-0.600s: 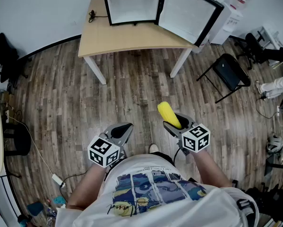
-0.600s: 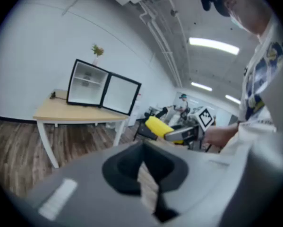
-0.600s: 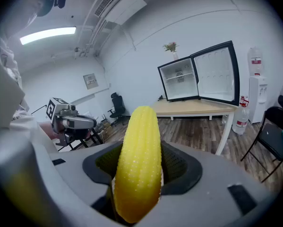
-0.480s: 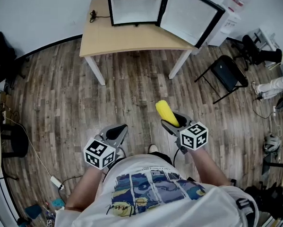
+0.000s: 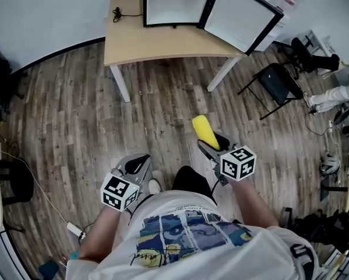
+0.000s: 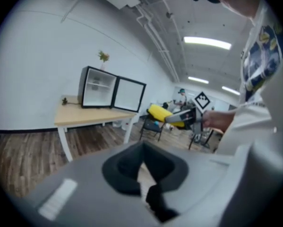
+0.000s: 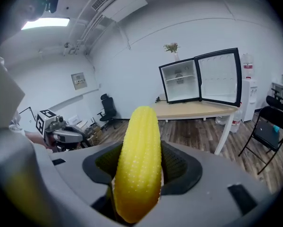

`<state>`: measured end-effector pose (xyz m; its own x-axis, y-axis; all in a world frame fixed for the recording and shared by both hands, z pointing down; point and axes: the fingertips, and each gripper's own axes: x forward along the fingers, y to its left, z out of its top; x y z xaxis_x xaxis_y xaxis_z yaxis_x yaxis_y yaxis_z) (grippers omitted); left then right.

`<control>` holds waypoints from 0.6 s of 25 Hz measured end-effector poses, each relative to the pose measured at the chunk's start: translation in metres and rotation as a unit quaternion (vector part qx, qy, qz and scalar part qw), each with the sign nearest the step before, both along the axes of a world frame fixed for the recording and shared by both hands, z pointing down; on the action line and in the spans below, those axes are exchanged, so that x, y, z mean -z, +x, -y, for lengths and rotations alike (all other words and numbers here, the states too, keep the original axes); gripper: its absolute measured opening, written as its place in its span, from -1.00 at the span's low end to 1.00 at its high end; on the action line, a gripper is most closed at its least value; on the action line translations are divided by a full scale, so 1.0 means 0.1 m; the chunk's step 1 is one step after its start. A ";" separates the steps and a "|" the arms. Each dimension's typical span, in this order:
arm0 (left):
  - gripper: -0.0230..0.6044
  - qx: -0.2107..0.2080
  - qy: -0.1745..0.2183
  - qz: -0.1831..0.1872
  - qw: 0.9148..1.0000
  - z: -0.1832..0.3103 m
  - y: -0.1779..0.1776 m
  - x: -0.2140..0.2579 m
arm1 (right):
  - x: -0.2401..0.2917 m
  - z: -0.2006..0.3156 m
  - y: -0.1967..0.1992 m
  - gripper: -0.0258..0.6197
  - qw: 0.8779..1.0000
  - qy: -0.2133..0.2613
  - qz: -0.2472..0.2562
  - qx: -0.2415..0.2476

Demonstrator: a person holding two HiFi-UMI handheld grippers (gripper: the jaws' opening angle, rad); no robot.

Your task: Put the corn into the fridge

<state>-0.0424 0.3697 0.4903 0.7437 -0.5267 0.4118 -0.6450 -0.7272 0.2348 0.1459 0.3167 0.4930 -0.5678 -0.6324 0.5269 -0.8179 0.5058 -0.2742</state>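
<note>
Corn (image 7: pixel 137 161) lay lengthwise between jaws of right gripper (image 5: pixel 212 146), clamped by pads on lower half, tip poking out ahead. Left gripper (image 5: pixel 137 164) was level beside it, jaws pressed together, nothing held. Fridge (image 5: pixel 175 3) stood well ahead of both grippers on table (image 5: pixel 162 44), door swung open. Corn looked light and stiff, likely plastic, with bumpy skin; judged unlikely to slip or crush. Hold across thick middle seemed best, leaving tip free to enter shelf first.
</note>
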 end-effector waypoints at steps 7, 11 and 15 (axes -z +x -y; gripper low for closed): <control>-0.89 -0.007 0.016 -0.015 1.000 0.46 -0.01 0.02 | 0.04 0.45 -0.16 -0.17 1.000 0.008 -0.026 0.011; -0.90 -0.002 0.014 -0.013 1.000 0.98 -0.05 0.04 | 0.00 1.05 -0.23 -0.17 0.999 0.011 -0.023 0.019; -0.90 -0.004 0.016 0.003 1.000 1.56 0.00 0.16 | 0.08 1.76 -0.18 -0.17 1.000 0.016 -0.017 0.021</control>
